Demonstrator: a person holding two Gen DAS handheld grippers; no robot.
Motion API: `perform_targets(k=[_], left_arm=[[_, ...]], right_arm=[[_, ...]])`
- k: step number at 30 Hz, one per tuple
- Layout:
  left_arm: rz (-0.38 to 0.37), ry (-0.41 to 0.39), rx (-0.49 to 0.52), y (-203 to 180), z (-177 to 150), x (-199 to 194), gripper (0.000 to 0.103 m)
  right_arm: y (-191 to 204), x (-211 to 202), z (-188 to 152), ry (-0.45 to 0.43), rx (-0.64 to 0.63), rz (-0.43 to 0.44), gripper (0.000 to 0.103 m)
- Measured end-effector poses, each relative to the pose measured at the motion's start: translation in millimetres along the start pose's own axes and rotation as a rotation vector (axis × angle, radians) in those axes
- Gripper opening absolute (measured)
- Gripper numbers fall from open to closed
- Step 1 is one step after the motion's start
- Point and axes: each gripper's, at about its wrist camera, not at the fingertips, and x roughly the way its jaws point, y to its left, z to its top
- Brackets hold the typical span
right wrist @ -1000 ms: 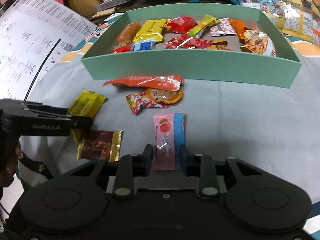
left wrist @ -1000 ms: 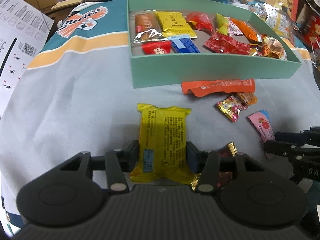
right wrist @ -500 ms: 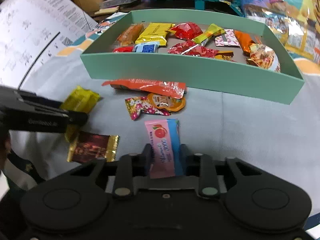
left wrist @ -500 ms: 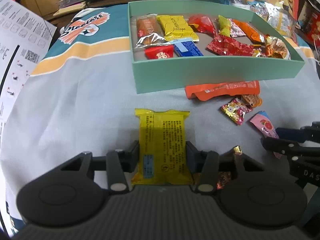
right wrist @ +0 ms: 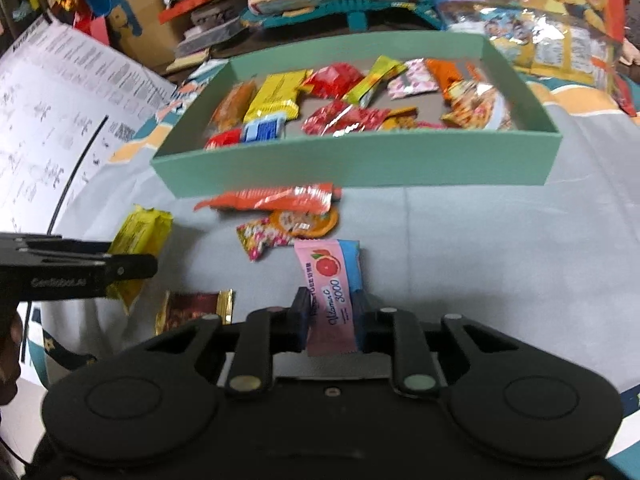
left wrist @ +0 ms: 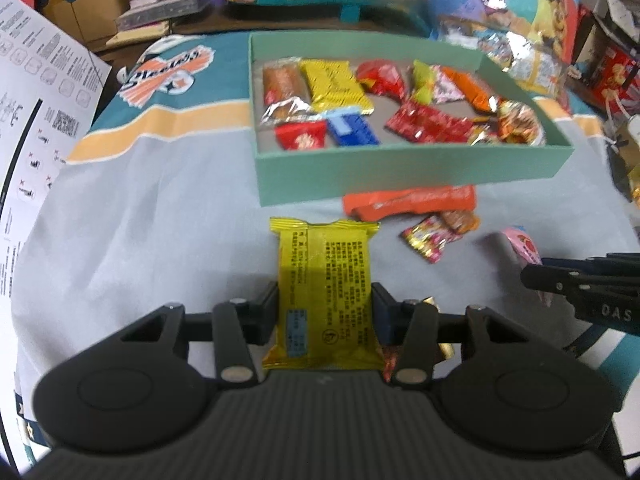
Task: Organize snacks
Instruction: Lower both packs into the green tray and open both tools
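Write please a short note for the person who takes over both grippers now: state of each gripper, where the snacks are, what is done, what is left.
Left gripper: shut on the yellow packet.
Right gripper: shut on the pink vitamin C sachet.
Green box: many snacks already inside.
Loose on the grey cloth in front of the box: orange wrapper, round orange jelly cup, small floral candy, dark red and gold packet.
Left to do: put both held snacks in the box, then the four loose ones.

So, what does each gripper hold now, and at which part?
The left gripper holds the yellow packet by its long side edges, near the lower end. The right gripper holds the pink sachet by its side edges, lower half.
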Motion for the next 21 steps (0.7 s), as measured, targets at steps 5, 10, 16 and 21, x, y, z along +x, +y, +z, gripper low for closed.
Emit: perform_targets(k=[5,10,16,21], left_arm=[[-0.021,-0.063,0.014,-4.2,27.1,-16.8,0.047],[-0.026,-0.108,0.012,-11.7,72.6,-13.2,0.047],[-0.047,-0.114,0.007,-33.3,128.3,20.9,0.047],[-0.059,-0.090,-0.009,-45.9,153.1,51.8,0.047]], right_arm=[[-10.3,-15.4,26.9,-0.056,0.012,0.003,0.021],[-25.2,-19.4,66.8,-0.117,0.034,-0.013,0.021],[-49.3,0.2,119.4,-0.132,0.087,-0.032,0.021],[-61.7,25.2,145.3,-0.128,0.099,-0.048,0.021]])
